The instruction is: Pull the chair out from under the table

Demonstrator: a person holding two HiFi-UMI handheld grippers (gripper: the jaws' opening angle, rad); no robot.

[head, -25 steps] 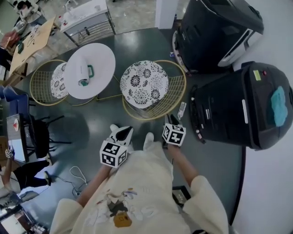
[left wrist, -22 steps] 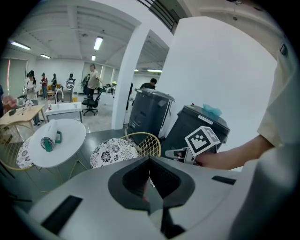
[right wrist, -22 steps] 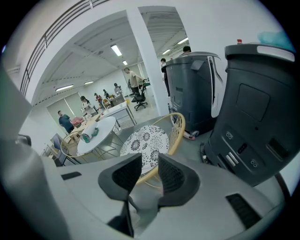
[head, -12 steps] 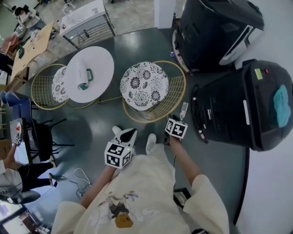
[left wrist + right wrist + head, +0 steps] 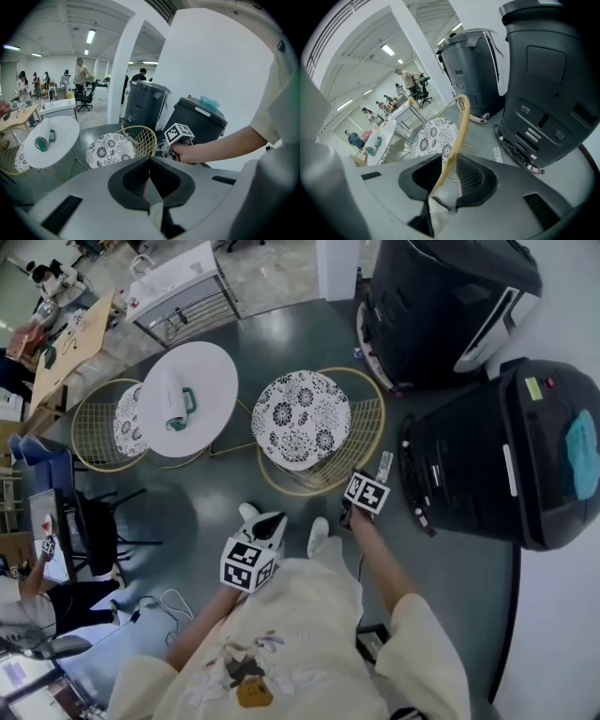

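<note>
As jaws open (just now), right gripper (image 5: 449,171) straddles chair rim (image 5: 461,119).

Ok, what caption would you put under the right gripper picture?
The right gripper, jaws just opened wider, straddles the rim of the gold wire chair with the flowery cushion.

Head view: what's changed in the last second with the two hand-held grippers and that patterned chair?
The right hand-held gripper dropped and reached forward to the gold rim of the chair. Its jaws have just been opening slightly, and the rim now stands between them, unclamped. The left hand-held gripper stayed low, holding nothing. The chair and white table have not moved.
</note>
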